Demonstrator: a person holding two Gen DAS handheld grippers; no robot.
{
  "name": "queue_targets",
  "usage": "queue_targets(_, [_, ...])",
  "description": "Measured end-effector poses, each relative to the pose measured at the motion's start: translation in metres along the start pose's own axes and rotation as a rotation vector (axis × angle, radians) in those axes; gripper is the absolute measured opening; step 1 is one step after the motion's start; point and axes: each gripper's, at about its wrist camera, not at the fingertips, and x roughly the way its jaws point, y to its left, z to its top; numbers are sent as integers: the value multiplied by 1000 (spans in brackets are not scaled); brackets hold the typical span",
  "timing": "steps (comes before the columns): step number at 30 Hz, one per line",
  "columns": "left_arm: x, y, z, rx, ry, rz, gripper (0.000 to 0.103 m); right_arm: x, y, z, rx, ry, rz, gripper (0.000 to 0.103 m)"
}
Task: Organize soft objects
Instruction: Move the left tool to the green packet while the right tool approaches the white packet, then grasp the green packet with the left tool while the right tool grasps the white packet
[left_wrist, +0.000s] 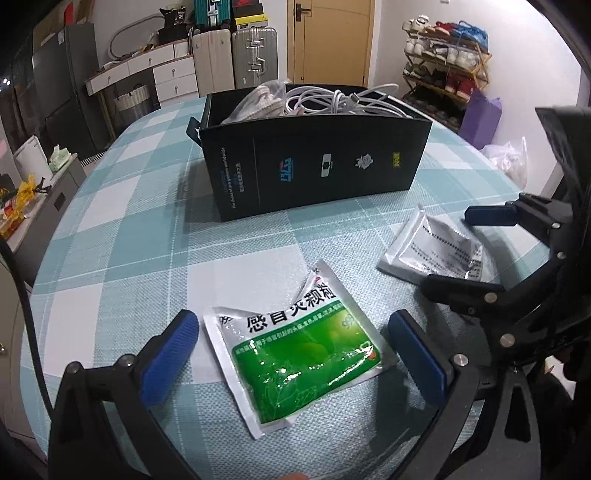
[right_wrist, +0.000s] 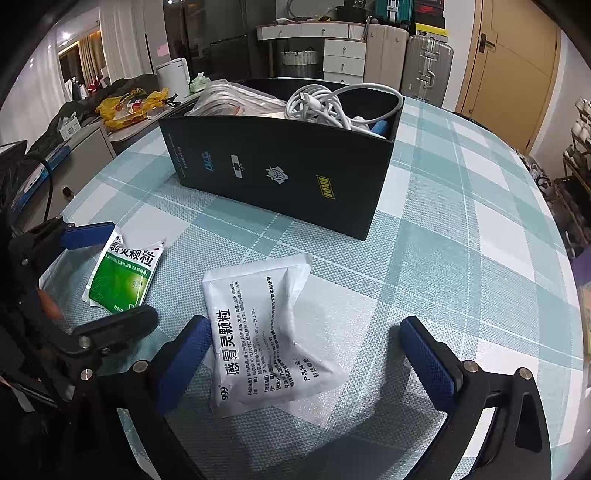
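Note:
A green and white medicine sachet (left_wrist: 299, 354) lies flat on the checked tablecloth between the fingers of my open left gripper (left_wrist: 295, 350); it also shows in the right wrist view (right_wrist: 123, 275). A white sachet with printed text (right_wrist: 266, 332) lies between the fingers of my open right gripper (right_wrist: 306, 354), close to the left finger; it also shows in the left wrist view (left_wrist: 432, 251). Neither sachet is held. A black open box (left_wrist: 314, 162) stands beyond both, holding white cables (left_wrist: 332, 99) and a bagged soft item (left_wrist: 258, 103). The box also shows in the right wrist view (right_wrist: 280, 173).
The round table (right_wrist: 461, 221) has a teal and white checked cloth. My right gripper (left_wrist: 480, 251) shows at the right of the left wrist view, my left gripper (right_wrist: 85, 273) at the left of the right wrist view. Suitcases, drawers and a shoe rack stand behind.

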Motion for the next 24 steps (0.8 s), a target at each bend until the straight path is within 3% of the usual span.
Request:
queue_targets(19, [-3,25,-1,-12,42,12,101,1,0,-1,-2,1,1,102])
queue_targets(22, [-6,23,-1,-5,25,7,91,1,1,-1,-1,4,1,102])
queue_targets(24, [-8,22,-1,-3,8,5,76,2,1,-1,1,7,2,102])
